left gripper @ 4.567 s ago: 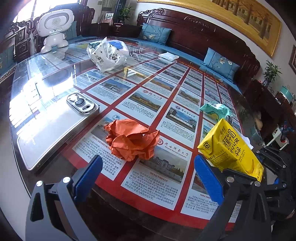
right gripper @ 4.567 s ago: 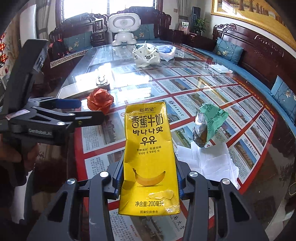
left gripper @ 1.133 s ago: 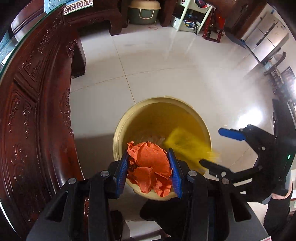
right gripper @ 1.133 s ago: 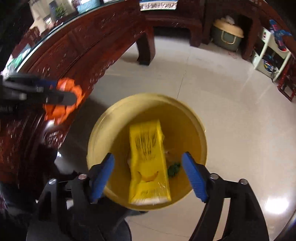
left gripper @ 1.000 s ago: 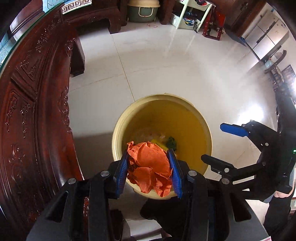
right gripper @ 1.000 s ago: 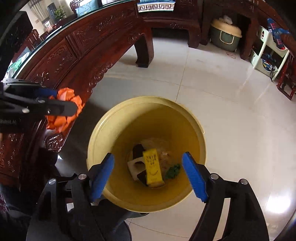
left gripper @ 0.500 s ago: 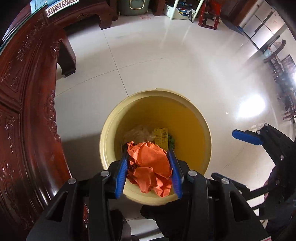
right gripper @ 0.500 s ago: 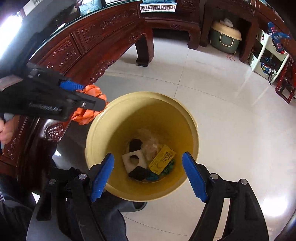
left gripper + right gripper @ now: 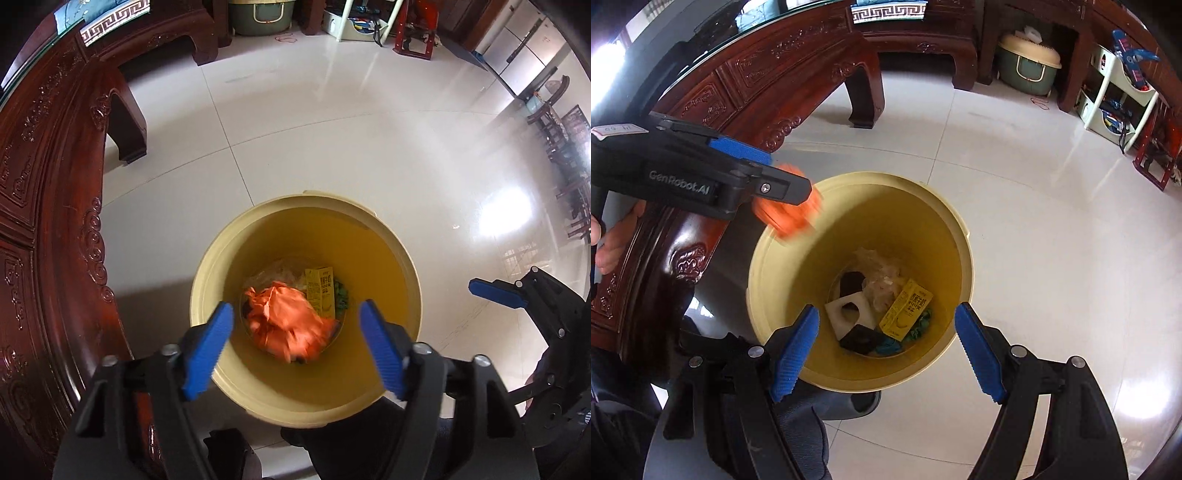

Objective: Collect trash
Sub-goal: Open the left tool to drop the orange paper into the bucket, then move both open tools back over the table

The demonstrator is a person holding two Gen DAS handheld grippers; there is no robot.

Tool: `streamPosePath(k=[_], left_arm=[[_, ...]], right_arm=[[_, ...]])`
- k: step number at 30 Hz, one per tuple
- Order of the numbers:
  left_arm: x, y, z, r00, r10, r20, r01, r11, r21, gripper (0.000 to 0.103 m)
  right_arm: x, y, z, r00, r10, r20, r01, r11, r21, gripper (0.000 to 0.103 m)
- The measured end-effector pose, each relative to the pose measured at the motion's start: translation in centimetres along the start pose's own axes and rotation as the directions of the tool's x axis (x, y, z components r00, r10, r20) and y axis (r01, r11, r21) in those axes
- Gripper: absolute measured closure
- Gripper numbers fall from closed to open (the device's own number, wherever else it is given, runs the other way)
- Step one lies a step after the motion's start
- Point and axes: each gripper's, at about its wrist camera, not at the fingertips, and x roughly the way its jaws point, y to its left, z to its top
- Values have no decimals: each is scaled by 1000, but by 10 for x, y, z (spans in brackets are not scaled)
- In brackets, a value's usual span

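1. Both jaws of the left gripper [image 9: 295, 341] are opening at this moment, and nothing is between the blue pads; the orange crumpled paper [image 9: 286, 325] is free of them.
2. From the left wrist view the paper is seen inside the mouth of the yellow bucket [image 9: 391, 243]. From the right wrist view the same paper [image 9: 790, 214] is blurred and sits just under the left gripper [image 9: 738, 173], at the far left part of the bucket rim [image 9: 960, 236]. I judge that it is falling and has not yet reached the bottom.
3. The left gripper points steeply down over the bucket, probably so that the paper drops straight in and does not land on the floor [image 9: 332, 129].
4. The right gripper [image 9: 886, 343] hangs over the near side of the bucket with its jaws released and wide apart, holding nothing.
5. At the bottom of the bucket lies the yellow milk carton [image 9: 905, 310], together with white and black pieces and something green.
6. In the right wrist view the carton lies flat, and its long axis runs from near left to far right. The crumpled paper is a loose ball, so it has no clear long axis.
7. A dark carved bench [image 9: 48, 221] stands to the left of the bucket, near it.
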Motion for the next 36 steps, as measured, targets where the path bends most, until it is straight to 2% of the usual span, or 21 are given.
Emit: streamPosePath(k=[10, 12, 15, 19, 23, 28, 31, 36], left_arm=[[-11, 4, -2, 1000, -19, 11, 20, 1000, -18, 26], [-21, 5, -4, 999, -26, 39, 27, 1000, -16, 25], [-43, 6, -11, 994, -26, 103, 29, 999, -27, 13], [-84, 10, -28, 979, -14, 202, 23, 999, -44, 11], [-133, 23, -59, 944, 33, 330, -13, 998, -63, 9], [-192, 60, -116, 873, 178, 455, -105, 978, -182, 4], [-220, 94, -155, 835, 278, 474, -152, 945, -288, 4], [-255, 149, -216, 793, 394, 464, -167, 874, -456, 4]], right_arm=[[-2, 3, 5, 1000, -2, 16, 1, 1000, 15, 29], [-6, 6, 5, 1000, -5, 22, 4, 1000, 21, 29], [-18, 12, 7, 999, -13, 46, 12, 1000, 19, 27], [-42, 26, 11, 993, -40, 113, 39, 999, 16, 20], [-70, 49, 18, 978, -62, 199, 64, 998, -3, 16], [-101, 99, 28, 957, -30, 290, 60, 994, -94, 13], [-112, 138, 35, 945, 12, 326, 41, 987, -156, 11], [-122, 205, 53, 924, 119, 363, -31, 970, -240, 11]])
